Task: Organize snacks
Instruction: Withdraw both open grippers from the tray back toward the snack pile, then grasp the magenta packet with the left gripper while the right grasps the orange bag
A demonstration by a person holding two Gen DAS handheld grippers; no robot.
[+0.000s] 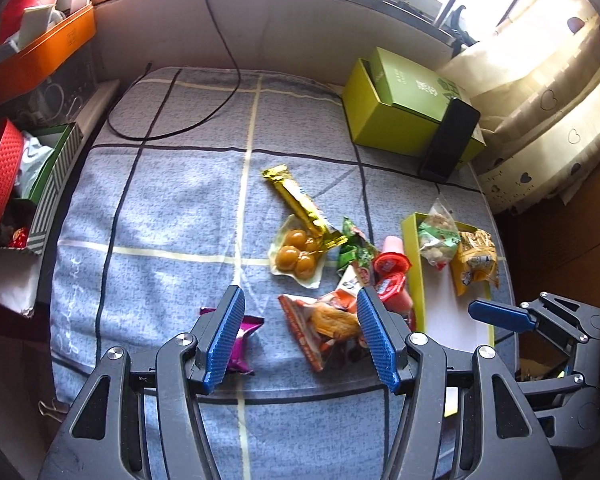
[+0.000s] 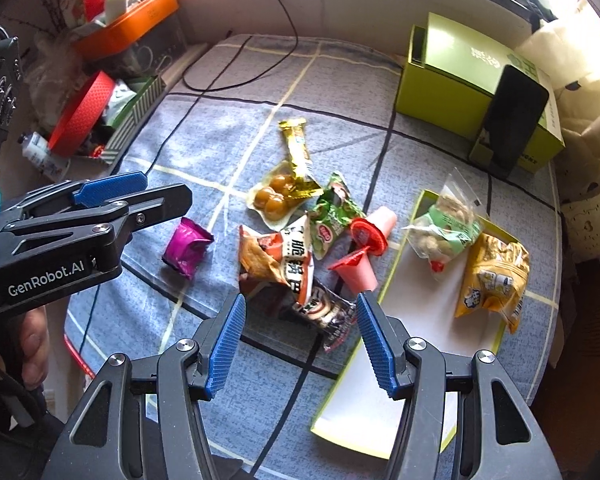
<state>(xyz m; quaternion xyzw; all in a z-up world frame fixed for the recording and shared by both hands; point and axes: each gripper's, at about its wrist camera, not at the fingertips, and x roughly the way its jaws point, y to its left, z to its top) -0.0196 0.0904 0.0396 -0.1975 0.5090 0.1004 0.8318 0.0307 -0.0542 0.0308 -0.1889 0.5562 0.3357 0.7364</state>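
While two snacks already sit in the shallow green tray [image 2: 400, 364], a clear bag of white treats [image 2: 444, 224] and a yellow bag [image 2: 494, 280], most of your job is still left. On the checked desk [image 2: 220, 148] beside the tray lie the gold bar [image 2: 298, 148], the brown balls pack [image 2: 274, 198], a green packet [image 2: 334, 216], two red jelly cups [image 2: 370, 232], an orange chip bag [image 2: 260, 258], a dark cookie pack [image 2: 326, 312] and a purple packet [image 2: 188, 248] (that one lies apart). Your left gripper [image 1: 300, 332] and right gripper [image 2: 300, 340] both hang over the pile, fingers spread wide, holding nothing.
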